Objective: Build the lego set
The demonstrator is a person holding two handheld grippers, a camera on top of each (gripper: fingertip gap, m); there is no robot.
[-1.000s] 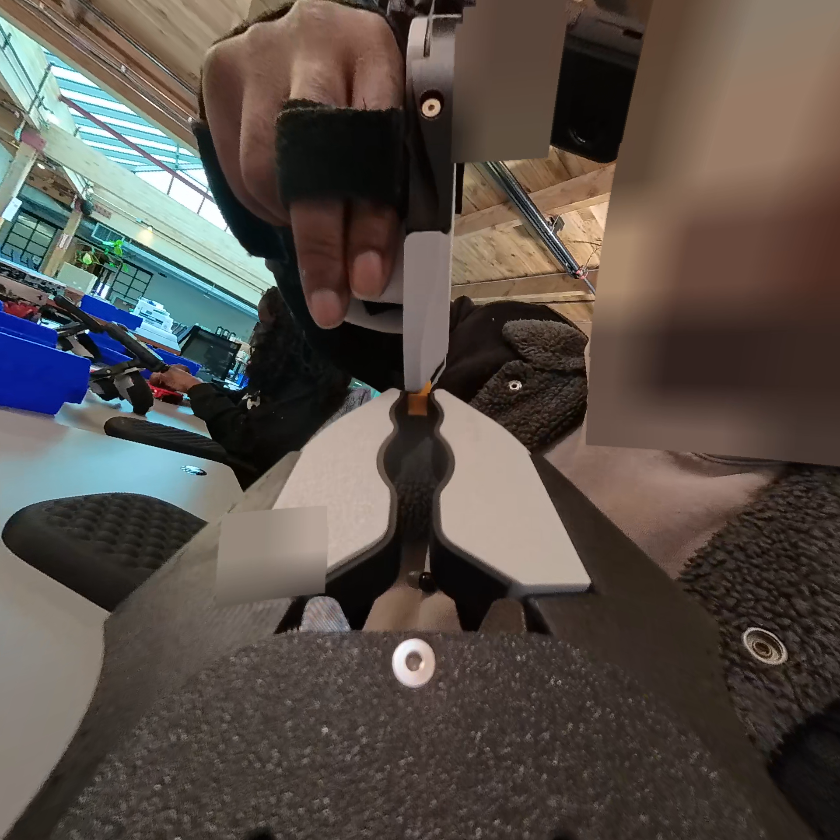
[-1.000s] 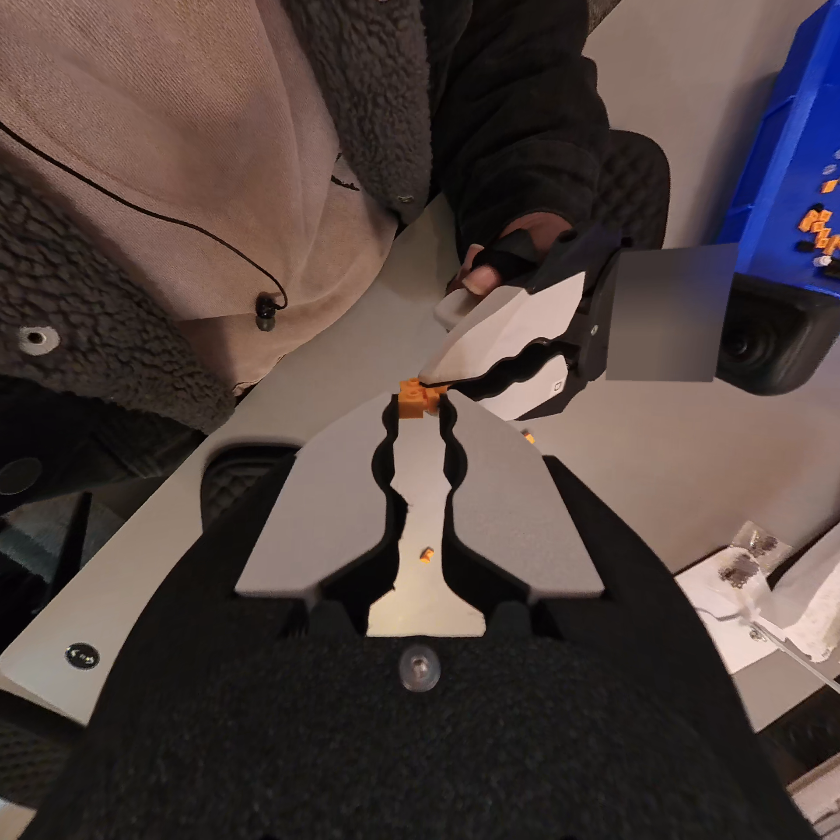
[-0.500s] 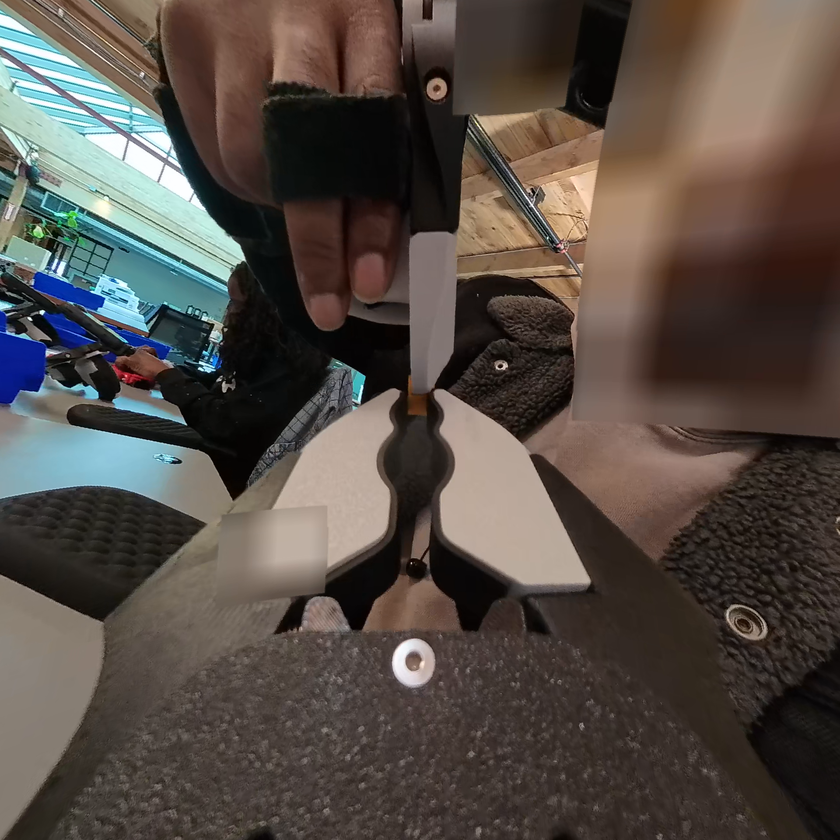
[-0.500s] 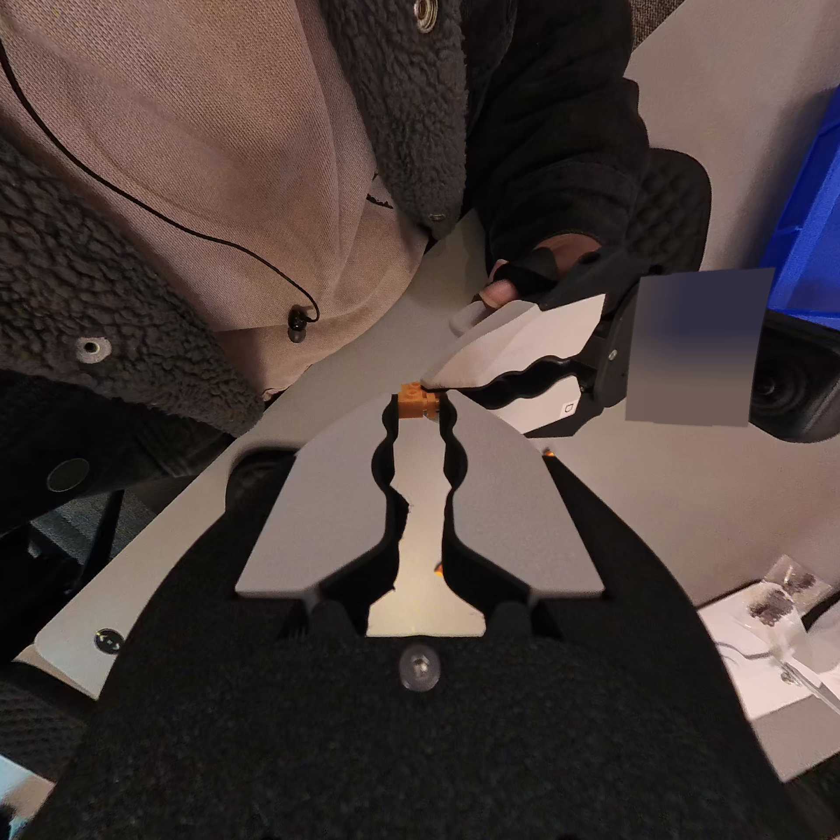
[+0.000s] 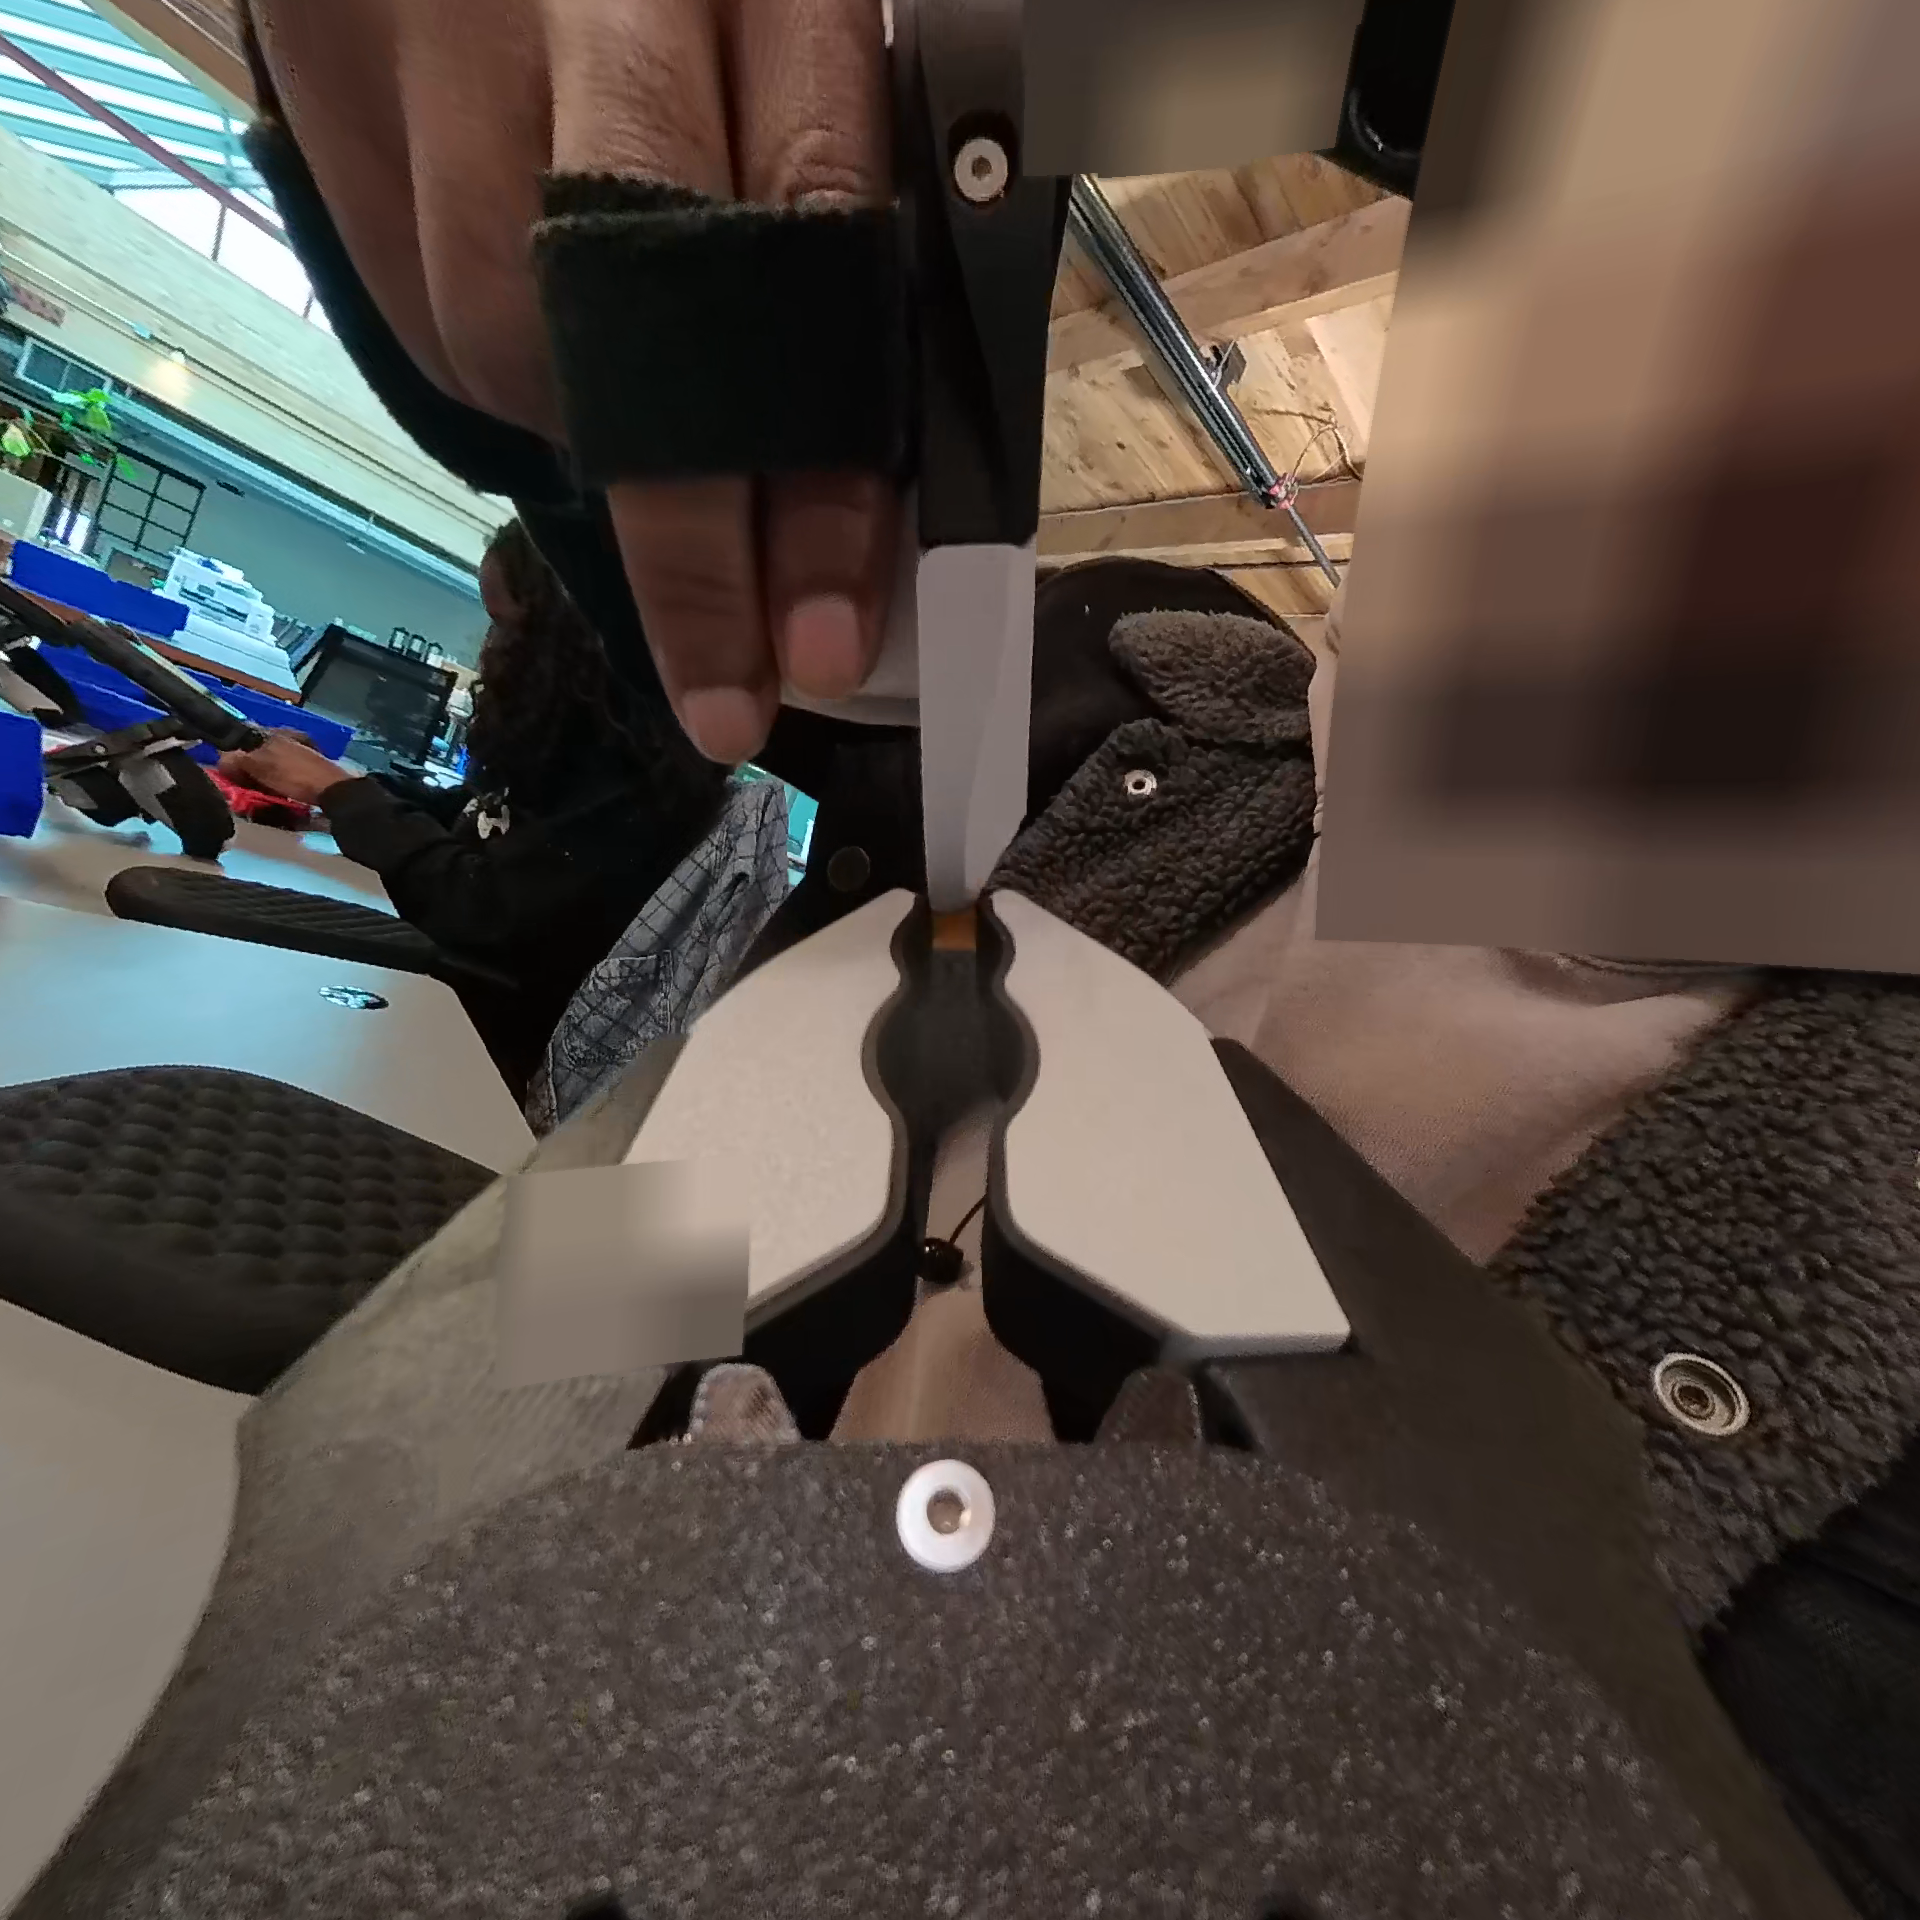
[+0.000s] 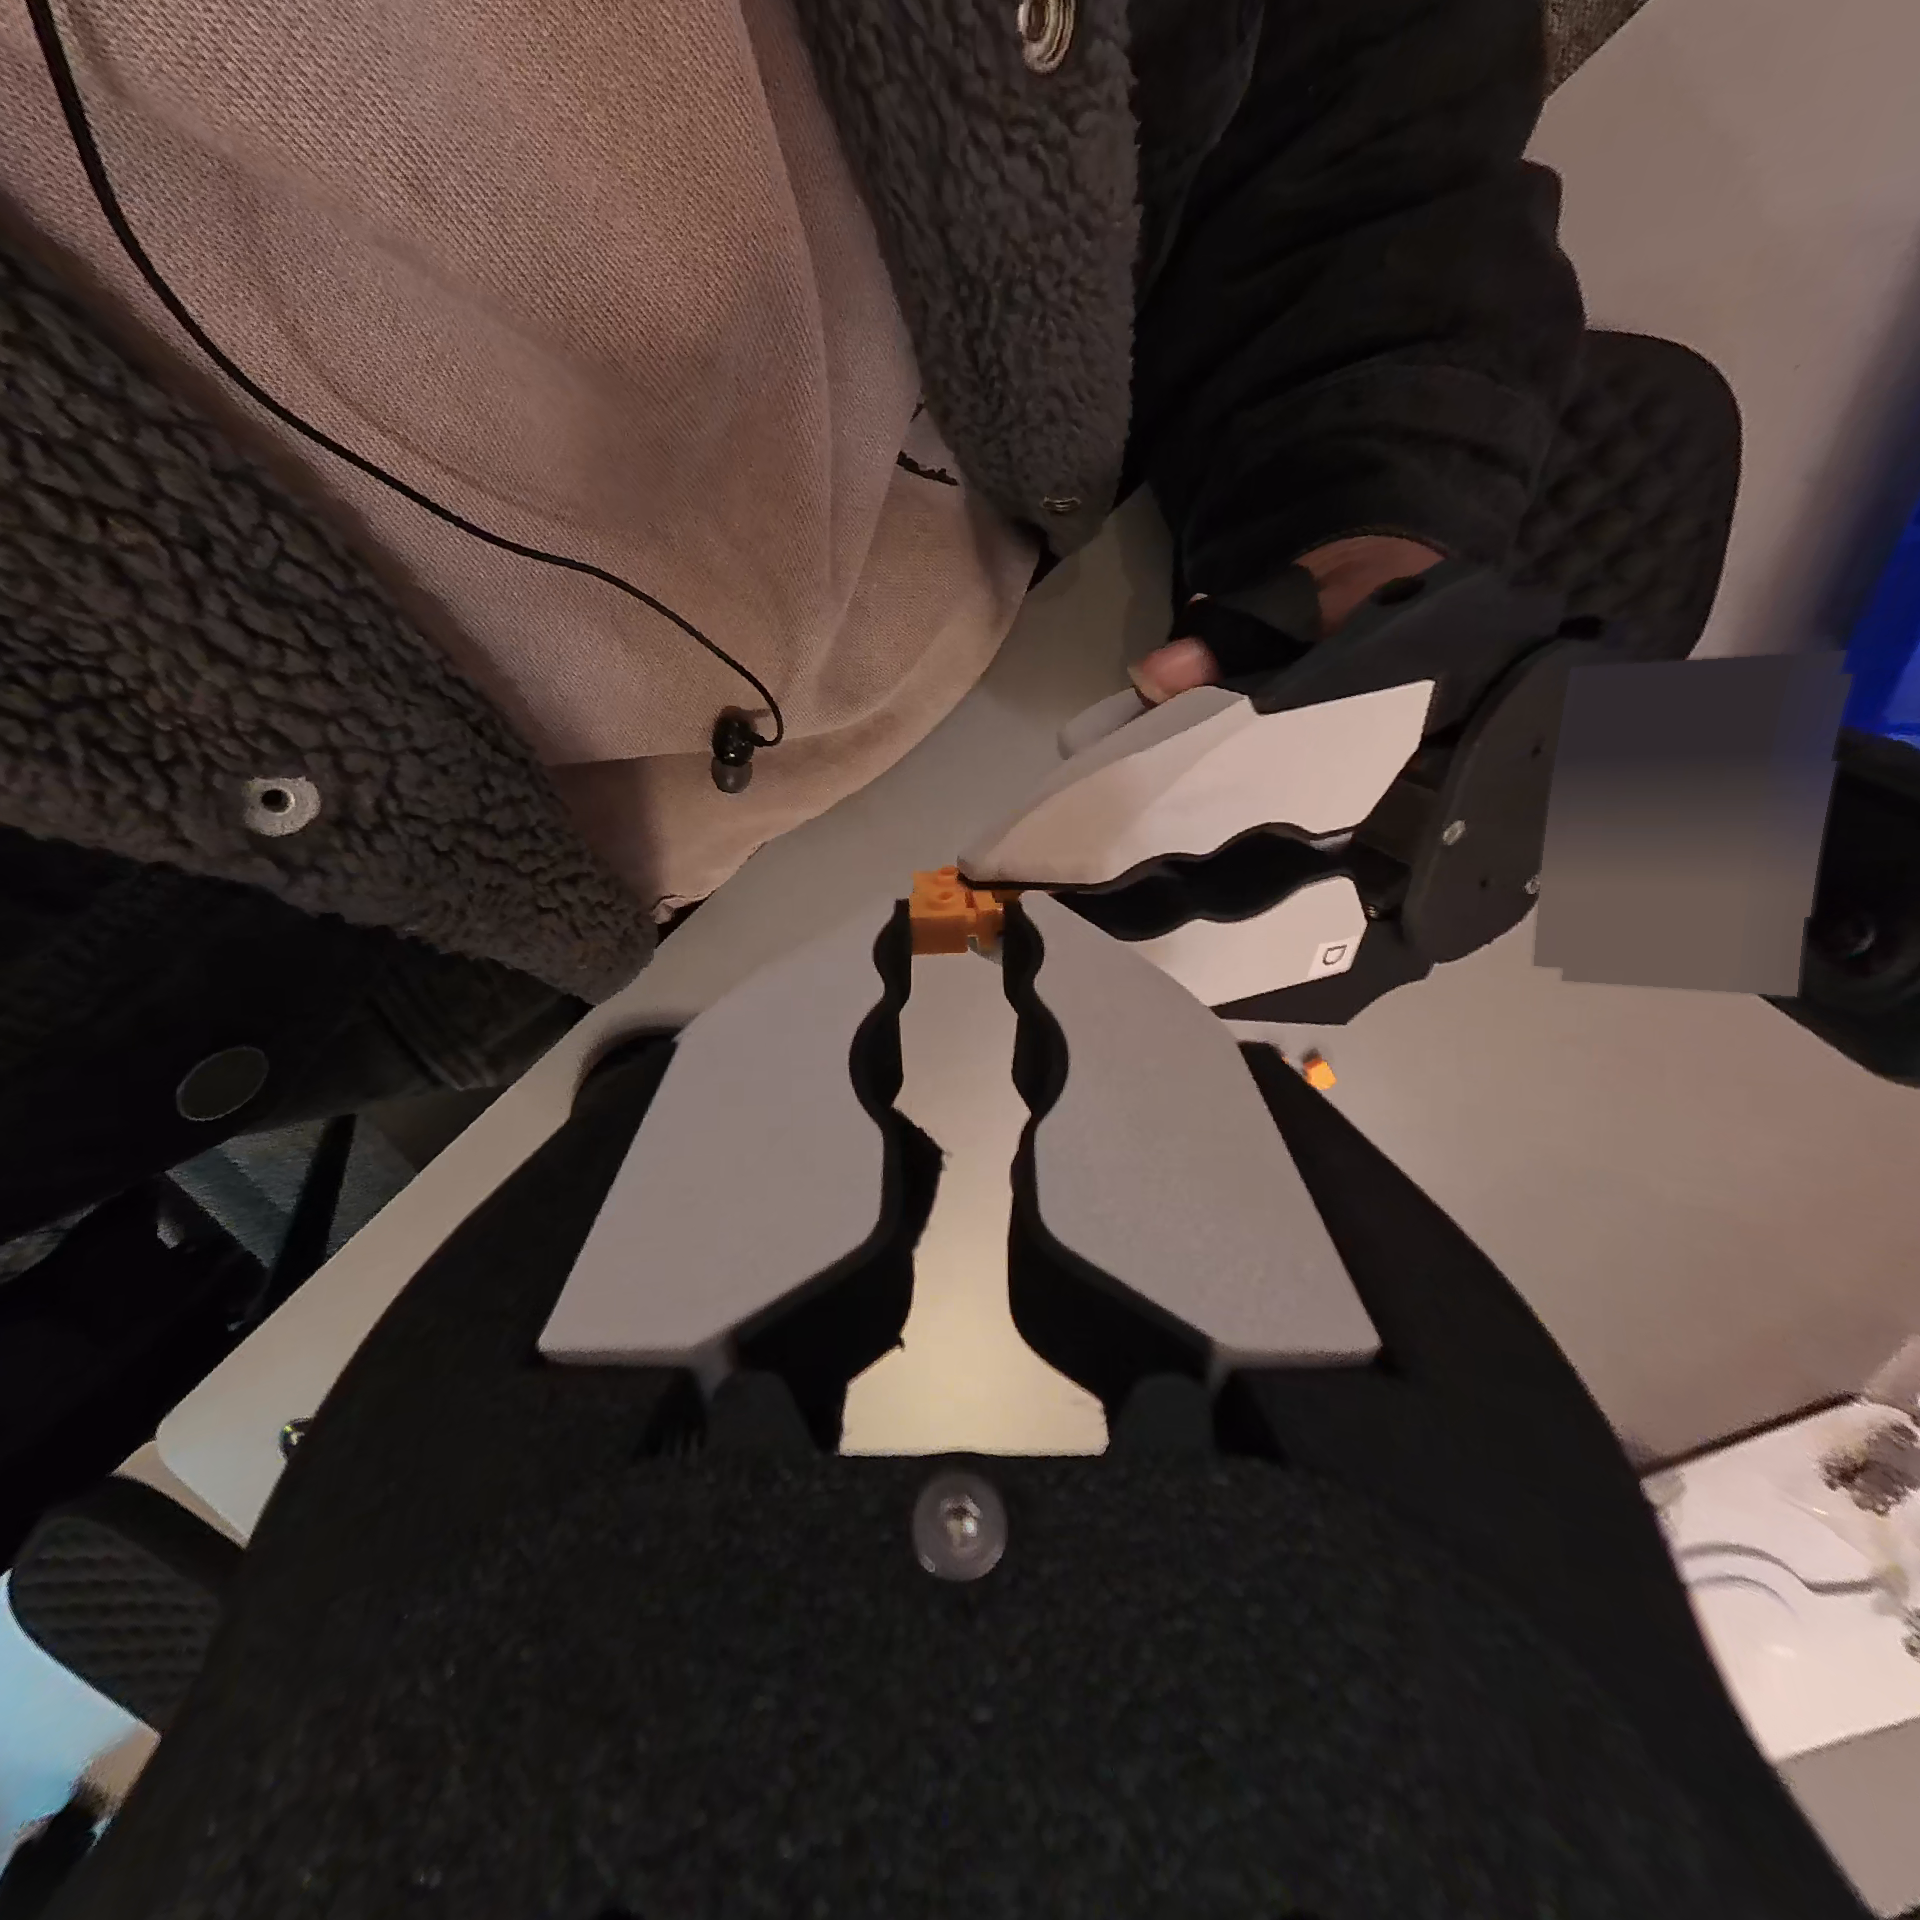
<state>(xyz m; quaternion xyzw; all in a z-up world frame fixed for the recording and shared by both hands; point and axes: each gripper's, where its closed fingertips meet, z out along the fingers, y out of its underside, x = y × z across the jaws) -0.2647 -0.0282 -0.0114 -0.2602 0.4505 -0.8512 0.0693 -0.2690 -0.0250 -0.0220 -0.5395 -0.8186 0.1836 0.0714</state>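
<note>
A small orange Lego assembly (image 6: 938,920) is held in the air in front of the person's chest, above the grey table edge. My right gripper (image 6: 956,916) is shut on its lower brick from both sides. My left gripper (image 6: 987,885) comes in from the right, shut on the thin orange part at its right end. In the left wrist view the left gripper (image 5: 954,912) pinches an orange piece (image 5: 954,930) at its tips. The right gripper's white finger (image 5: 971,727) comes down onto it edge-on from above. How the pieces join is hidden between the fingers.
A loose orange piece (image 6: 1317,1070) lies on the grey table (image 6: 1558,1195). White paper with clear parts bags (image 6: 1808,1538) lies at the right. A blue bin (image 6: 1886,686) is at the far right. Black chair backs (image 5: 187,1195) and another seated person (image 5: 499,821) are to the left. Only a small space, under 4 cm, lies between the two pairs of fingers.
Both grippers, still shut on the orange pieces and pressed together, have shifted closer to the person's chest. The blue bin has slid towards the right edge of the right wrist view.
</note>
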